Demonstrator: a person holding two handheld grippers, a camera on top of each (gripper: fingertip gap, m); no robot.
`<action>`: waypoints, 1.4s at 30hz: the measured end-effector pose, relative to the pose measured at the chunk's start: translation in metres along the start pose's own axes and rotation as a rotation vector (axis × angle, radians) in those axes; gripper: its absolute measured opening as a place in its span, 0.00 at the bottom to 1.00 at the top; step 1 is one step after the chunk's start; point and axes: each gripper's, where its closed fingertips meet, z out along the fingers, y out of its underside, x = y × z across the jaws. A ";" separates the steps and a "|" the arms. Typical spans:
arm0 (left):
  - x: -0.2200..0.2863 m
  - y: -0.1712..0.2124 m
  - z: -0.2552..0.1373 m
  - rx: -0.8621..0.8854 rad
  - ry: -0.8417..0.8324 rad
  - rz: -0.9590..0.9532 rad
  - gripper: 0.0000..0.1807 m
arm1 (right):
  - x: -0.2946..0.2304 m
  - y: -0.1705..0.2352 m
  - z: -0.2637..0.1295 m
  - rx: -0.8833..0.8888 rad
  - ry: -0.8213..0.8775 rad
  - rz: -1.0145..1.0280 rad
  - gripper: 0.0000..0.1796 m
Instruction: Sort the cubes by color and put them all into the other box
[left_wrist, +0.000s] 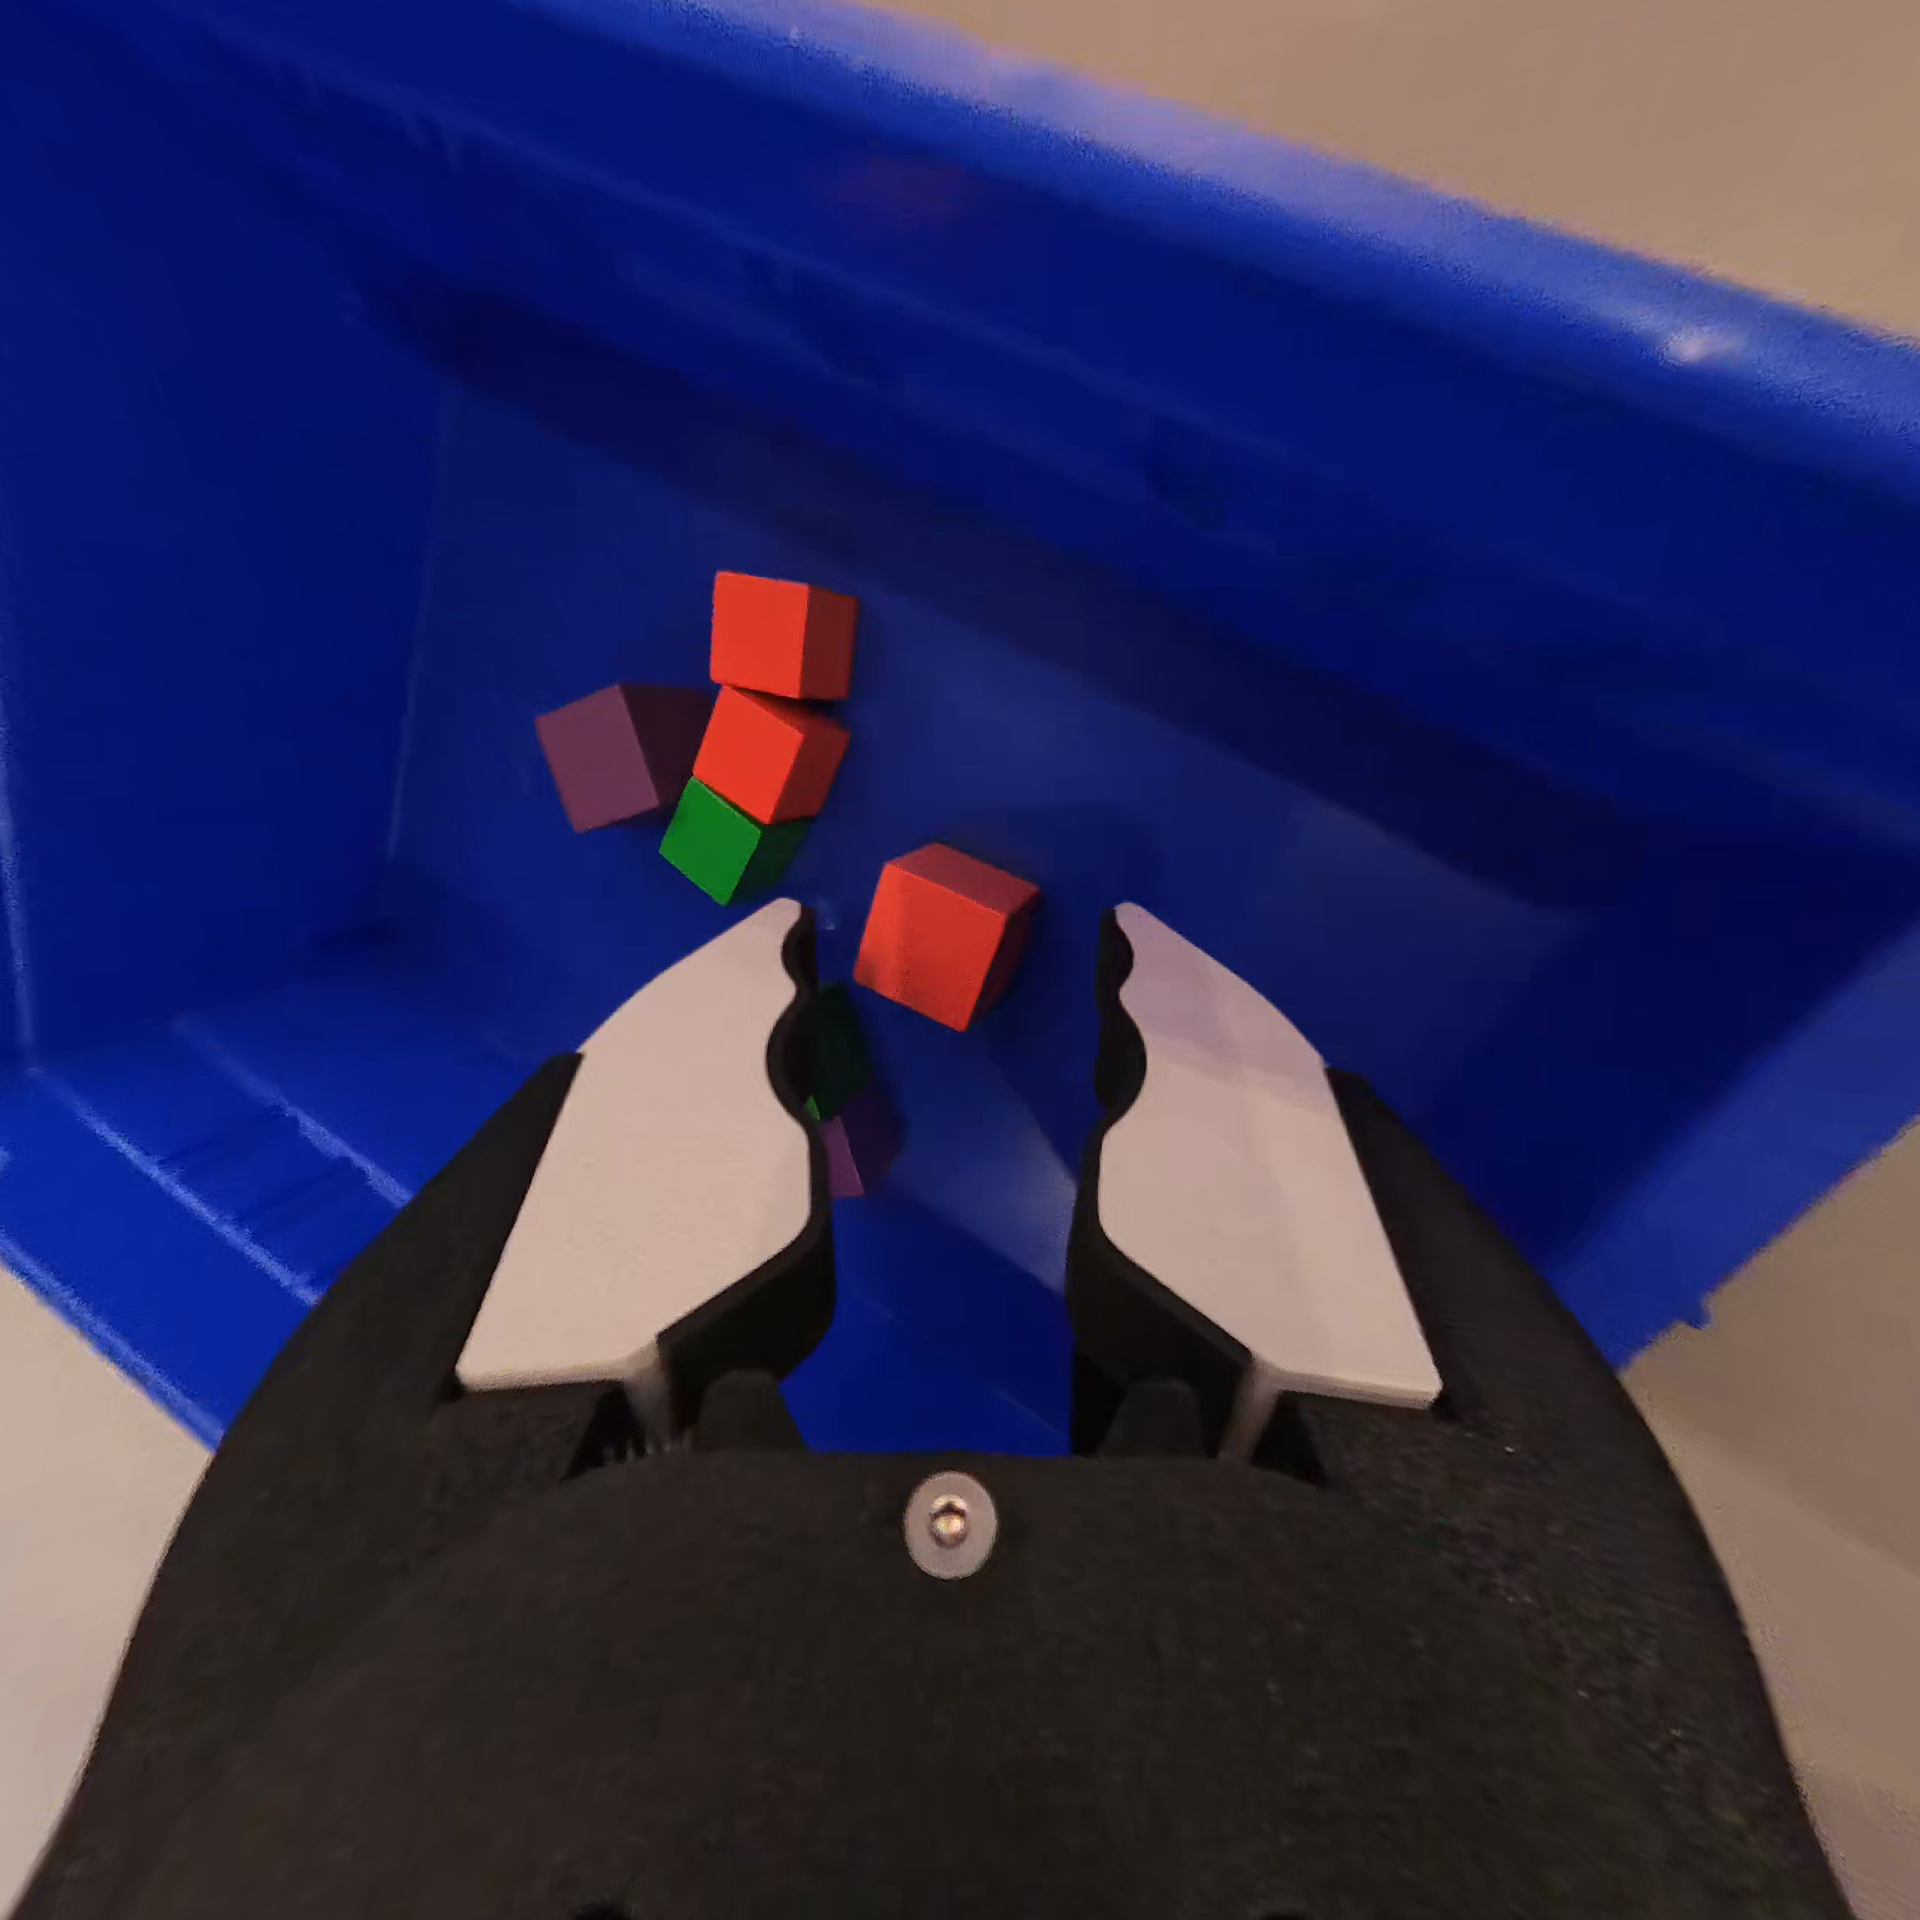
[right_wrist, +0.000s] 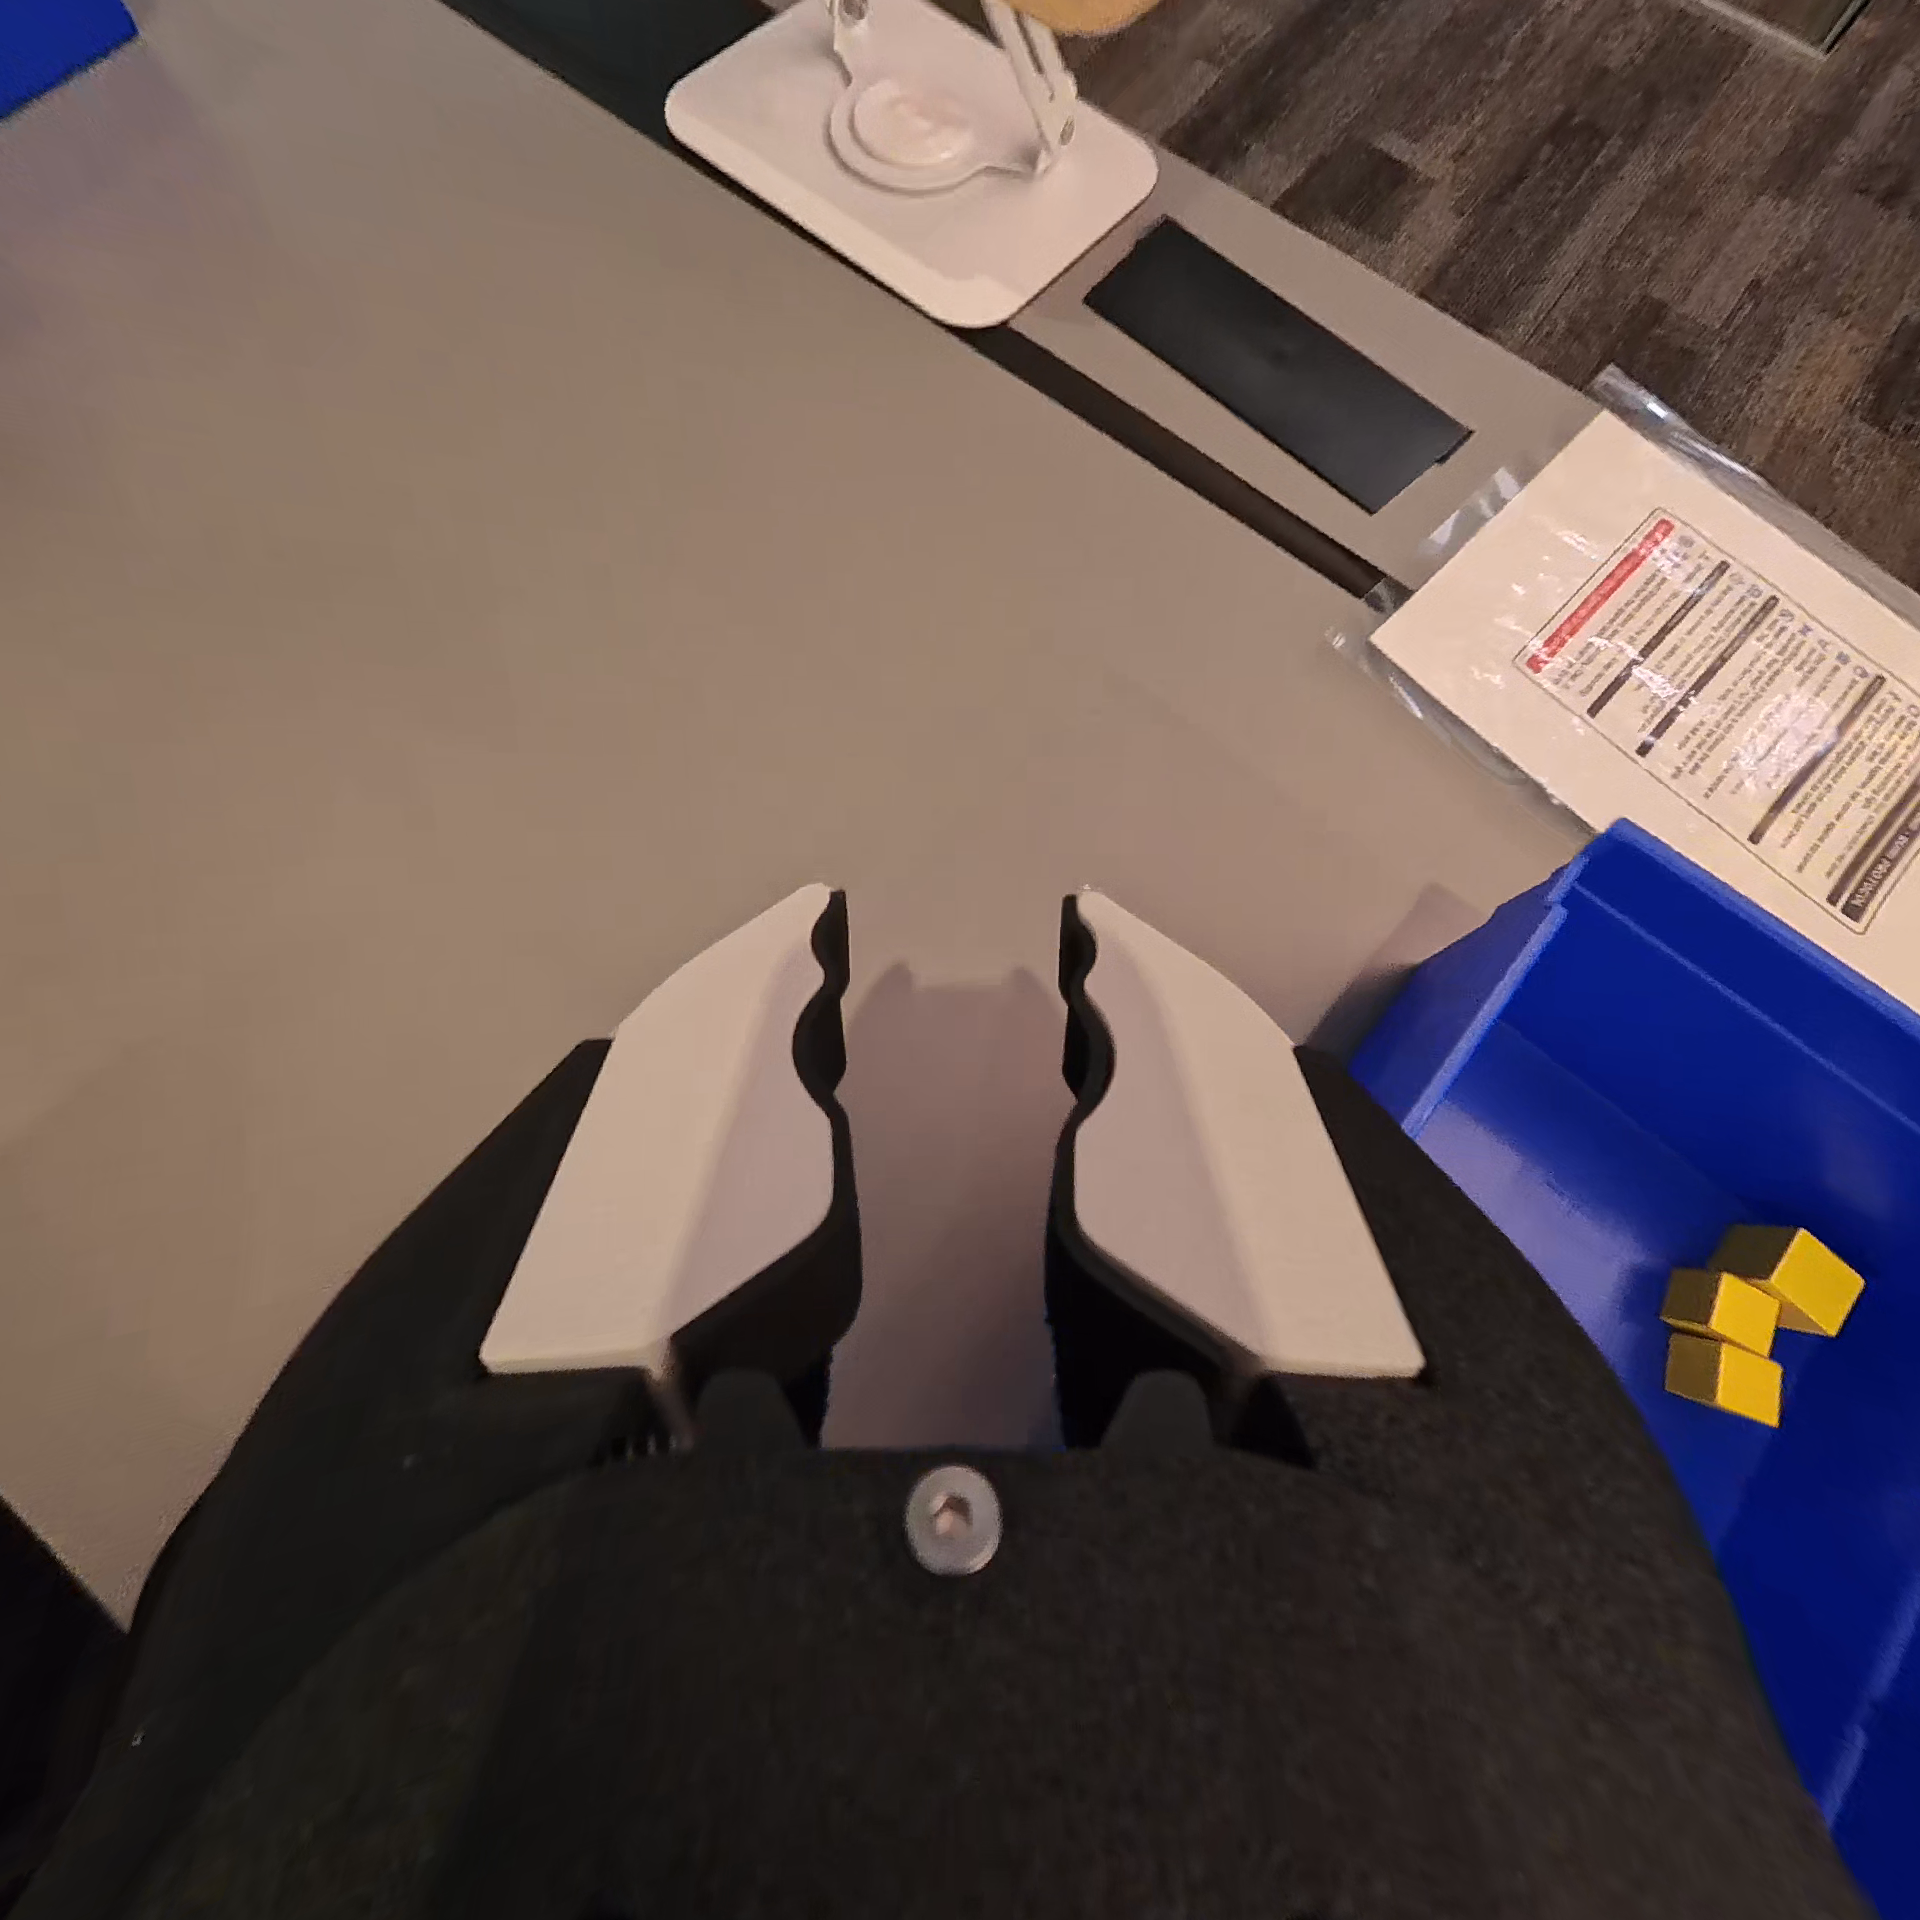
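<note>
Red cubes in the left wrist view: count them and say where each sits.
3. Farthest red cube; a second just below it, beside the green cube; a third apart, between the left claw's tips. Others may be hidden.

Bench: plain grey, matte, evenly lit.
Floor: dark wood-pattern planks beyond the bench's far edge.
White stand base: at the far edge.
Black cutout: just beside it.

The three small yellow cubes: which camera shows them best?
The right wrist view. There the three small yellow cubes sit clustered and touching on the floor of a blue plastic box, at the picture's right edge. The left wrist view shows none of them, only red, green and purple cubes in a blue box.
</note>
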 end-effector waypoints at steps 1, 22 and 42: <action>-0.002 0.002 0.004 -0.008 0.009 -0.003 0.29 | -0.003 0.001 0.000 -0.022 0.001 -0.012 0.21; 0.032 -0.215 -0.175 0.946 -0.223 0.025 0.15 | -0.227 -0.143 0.062 0.234 -0.647 -0.111 0.25; 0.135 -0.370 -0.217 1.356 -0.150 0.256 0.15 | -0.336 -0.183 0.028 0.225 -1.492 0.299 0.16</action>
